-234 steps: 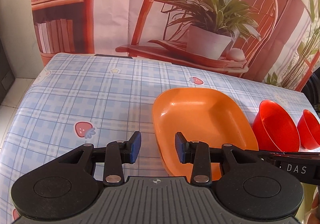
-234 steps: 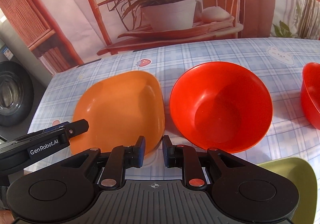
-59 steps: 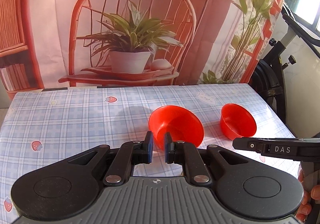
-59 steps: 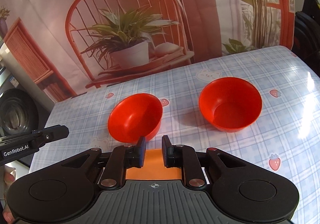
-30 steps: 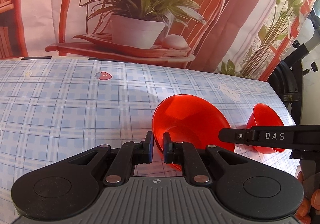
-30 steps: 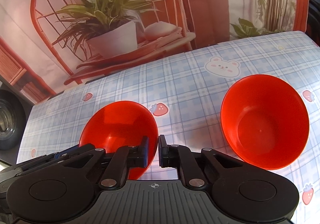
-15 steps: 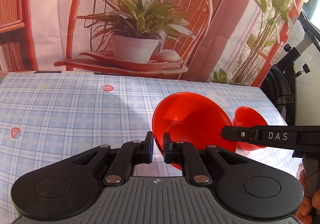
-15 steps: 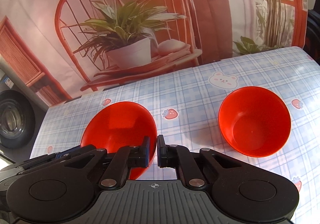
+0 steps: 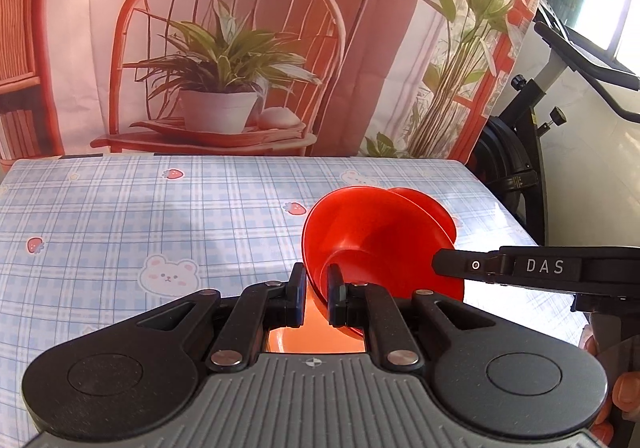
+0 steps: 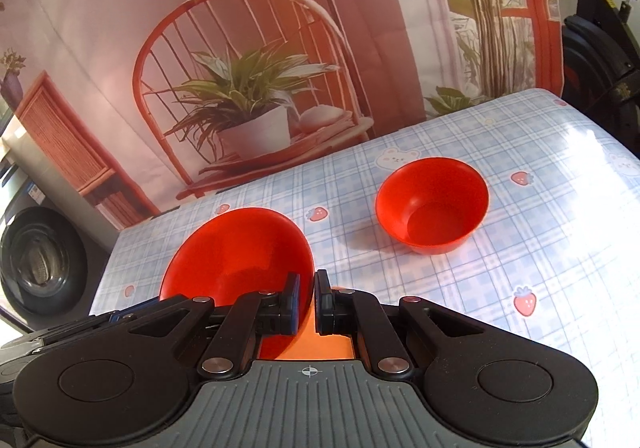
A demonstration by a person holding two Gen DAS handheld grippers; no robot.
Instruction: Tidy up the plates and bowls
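Observation:
My left gripper is shut on the left rim of a large red bowl and my right gripper is shut on the right rim of the same bowl. The bowl is lifted above the table and tilted. A smaller red bowl stands on the table to the right; in the left wrist view only its rim shows behind the held bowl. An orange plate shows beneath both grippers, also in the right wrist view.
The table carries a blue checked cloth with strawberry and bear prints. A printed backdrop hangs behind its far edge. An exercise bike stands off the right edge. A washing machine stands at the left.
Both grippers have lifted the large red bowl higher and pulled back; the table looks farther away. The small bowl now sits partly hidden behind the held bowl in the left wrist view.

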